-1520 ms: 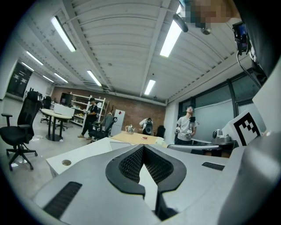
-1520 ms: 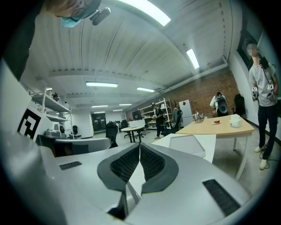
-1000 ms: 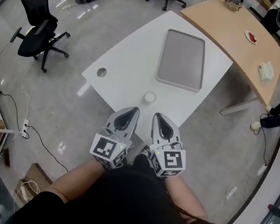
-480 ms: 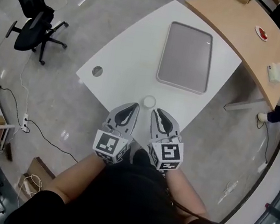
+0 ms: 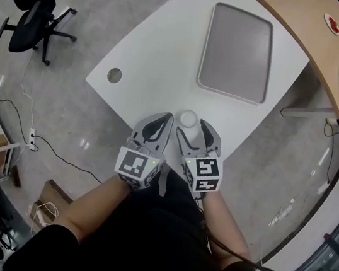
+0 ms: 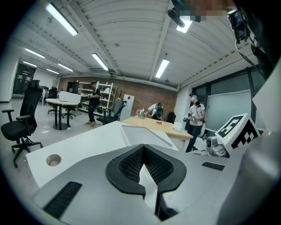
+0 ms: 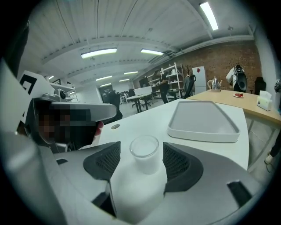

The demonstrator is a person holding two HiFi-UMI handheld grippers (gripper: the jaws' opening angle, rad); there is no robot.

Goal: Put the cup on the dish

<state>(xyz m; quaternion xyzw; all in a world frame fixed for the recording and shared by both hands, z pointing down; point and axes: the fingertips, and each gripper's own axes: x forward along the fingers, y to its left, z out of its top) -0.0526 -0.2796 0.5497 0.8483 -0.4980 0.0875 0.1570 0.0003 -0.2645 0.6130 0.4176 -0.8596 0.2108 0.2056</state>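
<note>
Small translucent white plastic cup stands lower centre in the head view, near the white table's front edge. It sits between the right gripper's opening jaws, pads clear of it. Left gripper closed, empty, just beside. Grey rectangular tray-like dish well apart, upper right. Risk: an off-centre close tips the light cup or nudges it off the edge.
</note>
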